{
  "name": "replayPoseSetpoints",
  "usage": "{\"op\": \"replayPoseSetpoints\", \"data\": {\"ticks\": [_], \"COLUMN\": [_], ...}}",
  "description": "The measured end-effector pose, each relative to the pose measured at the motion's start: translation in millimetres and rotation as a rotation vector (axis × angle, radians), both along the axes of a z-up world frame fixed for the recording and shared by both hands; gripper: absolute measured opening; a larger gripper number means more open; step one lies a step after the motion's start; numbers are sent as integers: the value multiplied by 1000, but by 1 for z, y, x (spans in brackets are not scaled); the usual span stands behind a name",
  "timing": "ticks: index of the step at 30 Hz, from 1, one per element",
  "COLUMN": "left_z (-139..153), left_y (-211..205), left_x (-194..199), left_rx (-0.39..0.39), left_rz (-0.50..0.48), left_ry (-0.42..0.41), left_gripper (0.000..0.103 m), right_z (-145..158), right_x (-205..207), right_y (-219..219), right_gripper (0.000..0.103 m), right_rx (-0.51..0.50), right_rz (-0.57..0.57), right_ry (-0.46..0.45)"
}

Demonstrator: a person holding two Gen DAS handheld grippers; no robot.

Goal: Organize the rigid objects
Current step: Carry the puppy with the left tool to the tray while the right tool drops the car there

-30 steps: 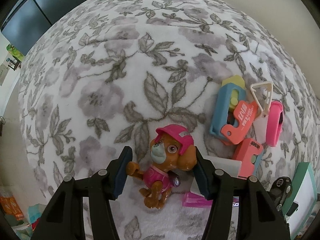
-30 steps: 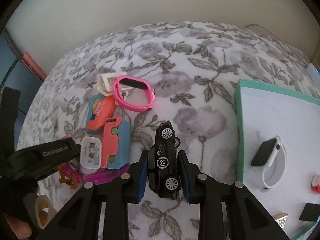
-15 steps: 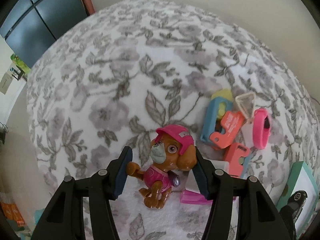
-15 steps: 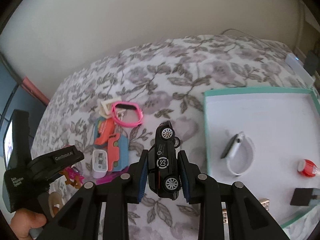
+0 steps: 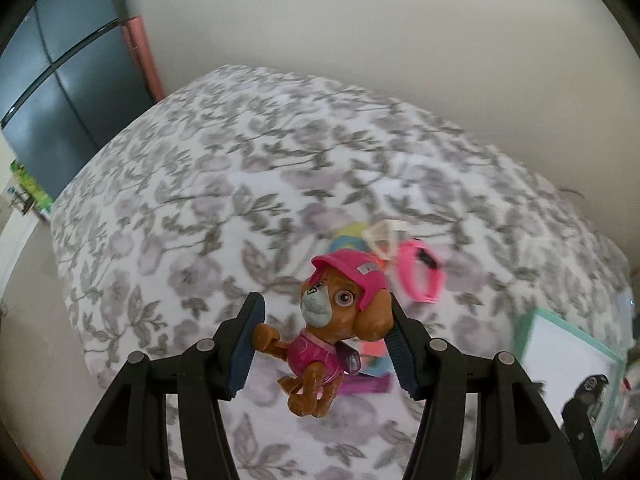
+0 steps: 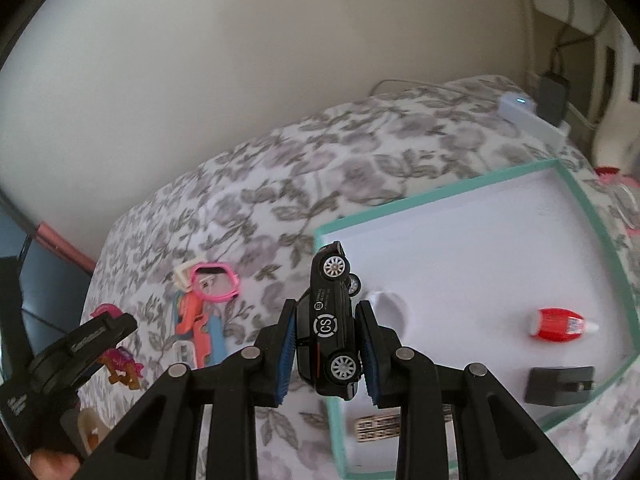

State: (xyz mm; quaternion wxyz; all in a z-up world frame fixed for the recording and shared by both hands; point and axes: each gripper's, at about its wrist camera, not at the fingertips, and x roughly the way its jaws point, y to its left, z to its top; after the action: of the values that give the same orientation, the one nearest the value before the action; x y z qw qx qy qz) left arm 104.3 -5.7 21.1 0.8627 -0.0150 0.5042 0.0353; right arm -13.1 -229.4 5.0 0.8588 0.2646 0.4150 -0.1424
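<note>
1. The right gripper (image 6: 326,348) was clenched on a black toy car (image 6: 331,328), its blue fingers (image 6: 287,350) pressing the car's roof and underside, so the car rode on its side with its long axis running straight out along the fingers, nose away from the hand.

2. The relation that mattered: the car hung over the near left edge of the teal-rimmed tray (image 6: 580,196), the white floor of the tray opening out ahead and to the right. I'd judge the right hand the nearer of the two to the tray — a short carry rightward and a lowering would put the car inside.

3. The left gripper (image 5: 326,344) was grasping a toy pup (image 5: 332,320) in a pink cap, one finger against its raised paw and the other against its ear, held clear above the flowered bed cover (image 5: 224,184). The tray lay well to its right, at the edge of that view.

4. Already in the tray: a red-and-white bottle (image 6: 560,324), a black charger block (image 6: 560,386) and a white watch band, half hidden behind the car.

5. Left on the bed, a pink watch strap (image 6: 214,282) and a blurred heap of coloured pieces.

6. Writing: "CS" in a ring on the car's roof; the smaller print above it was unreadable.
</note>
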Motion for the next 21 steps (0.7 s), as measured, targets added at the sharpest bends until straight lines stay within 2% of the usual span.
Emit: {"op": "replayPoseSetpoints", "data": {"ticks": [11,21], "left_z": [8,5], "left_y": [-63,-129], "left_x": [-29,-66], "left_rx": [-44,-37], "left_rz": [-208,-431], "left_ry": [-41,-59], "left_gripper": [60,60], "right_z": [4,-5], "right_x": [-24,-44], "right_y": [-53,-91], "right_gripper": [31,31], "right_rx": [-32,-28], "right_rz": [-148,-256], "right_ry": [61,117]}}
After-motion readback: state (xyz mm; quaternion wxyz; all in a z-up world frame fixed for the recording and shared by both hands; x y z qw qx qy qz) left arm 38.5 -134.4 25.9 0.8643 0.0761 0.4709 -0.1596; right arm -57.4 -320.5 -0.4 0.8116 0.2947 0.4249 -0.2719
